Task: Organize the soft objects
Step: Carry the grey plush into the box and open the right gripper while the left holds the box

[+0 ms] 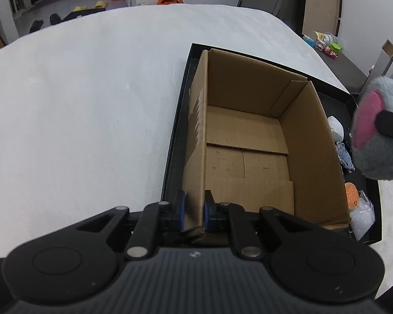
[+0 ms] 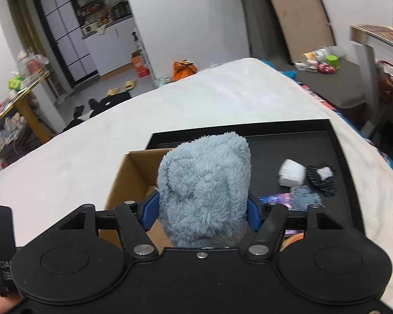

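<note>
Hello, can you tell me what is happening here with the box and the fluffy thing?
A person is sorting soft things with a gripper in each hand. The left gripper is shut on the near wall of the empty cardboard box, which stands in a black tray. The right gripper holds a grey-blue plush toy by the box. Other small soft things lie in the tray.

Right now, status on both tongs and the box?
Left tongs shut on cardboard box wall. Right tongs shut on blue plush toy, beside box. Box interior clear.
</note>
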`<state>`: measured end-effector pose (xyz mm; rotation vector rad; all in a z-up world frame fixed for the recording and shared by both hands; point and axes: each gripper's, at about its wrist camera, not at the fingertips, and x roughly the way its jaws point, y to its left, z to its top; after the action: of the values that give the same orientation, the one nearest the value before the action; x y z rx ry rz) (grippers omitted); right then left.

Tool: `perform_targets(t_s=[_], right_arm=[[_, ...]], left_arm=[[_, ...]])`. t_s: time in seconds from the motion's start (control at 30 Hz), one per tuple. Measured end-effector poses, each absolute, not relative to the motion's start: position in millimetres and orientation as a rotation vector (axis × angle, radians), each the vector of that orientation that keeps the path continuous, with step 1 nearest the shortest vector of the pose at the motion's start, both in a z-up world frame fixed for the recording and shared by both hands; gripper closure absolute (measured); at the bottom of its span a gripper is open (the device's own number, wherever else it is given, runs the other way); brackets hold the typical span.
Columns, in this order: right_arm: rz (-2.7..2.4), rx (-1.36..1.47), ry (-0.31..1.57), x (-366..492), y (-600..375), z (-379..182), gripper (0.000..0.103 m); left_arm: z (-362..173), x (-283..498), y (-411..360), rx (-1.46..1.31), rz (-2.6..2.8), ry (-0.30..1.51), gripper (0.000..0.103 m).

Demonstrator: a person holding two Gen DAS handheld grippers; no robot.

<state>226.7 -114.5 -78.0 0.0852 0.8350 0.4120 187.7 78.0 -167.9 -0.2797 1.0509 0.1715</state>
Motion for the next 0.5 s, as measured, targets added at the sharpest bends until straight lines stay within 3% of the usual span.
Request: perform_targets(t_s=[0.5], right_arm=[[0.479,0.059,0.924,234,-61,-101,0.039]], left_arm=[[-169,187,87,-0.352,0.164,1.061,0.09]])
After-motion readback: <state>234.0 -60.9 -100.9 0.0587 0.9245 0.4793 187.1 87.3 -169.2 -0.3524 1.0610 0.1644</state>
